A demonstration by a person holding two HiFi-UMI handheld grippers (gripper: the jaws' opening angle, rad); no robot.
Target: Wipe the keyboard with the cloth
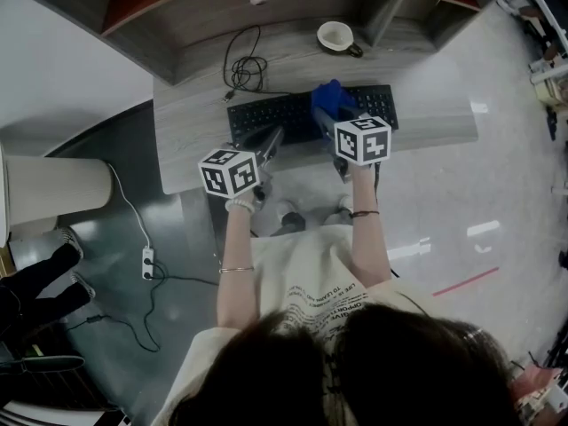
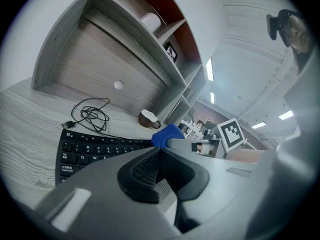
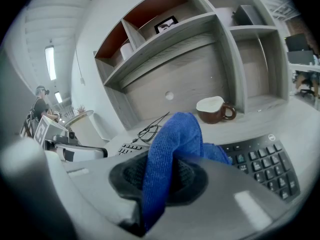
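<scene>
Right tool [image 3: 161, 180] tight on blue cloth [image 3: 172, 141] over keyboard [image 3: 260, 158]

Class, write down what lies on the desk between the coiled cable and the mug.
Nothing: bare desk separates the coiled cable from the mug, clearest in the head view.

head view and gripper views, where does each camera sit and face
Head view: on the person's head, looking steeply down at the desk; hair, forearms, left gripper and right gripper show.
Left gripper view: rides the left gripper, looking along its shut jaws over the keyboard towards the shelves.
Right gripper view: rides the right gripper, looking along jaws shut on the cloth.
Both gripper views share the mug, keyboard and cable.
</scene>
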